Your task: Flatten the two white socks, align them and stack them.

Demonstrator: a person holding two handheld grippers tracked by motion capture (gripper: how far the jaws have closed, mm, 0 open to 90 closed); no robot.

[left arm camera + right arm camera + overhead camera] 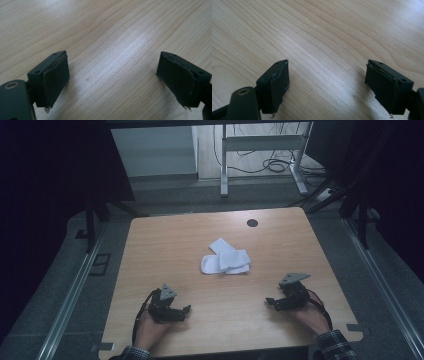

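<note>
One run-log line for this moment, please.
left gripper: open, empty | right gripper: open, empty | white socks: mid-table, untouched | table: wood

I see the whole table [165,245] from a camera fixed high above my side, looking forward and down, far enough back to take in the floor and desk legs beyond. My two gripper cameras ride low and close, each looking along its own jaws at bare wood grain just ahead. The left gripper [113,75] view and the right gripper [327,77] view each share with the high view a patch of the near tabletop, before my left gripper [186,310] and right gripper [270,302].
</note>
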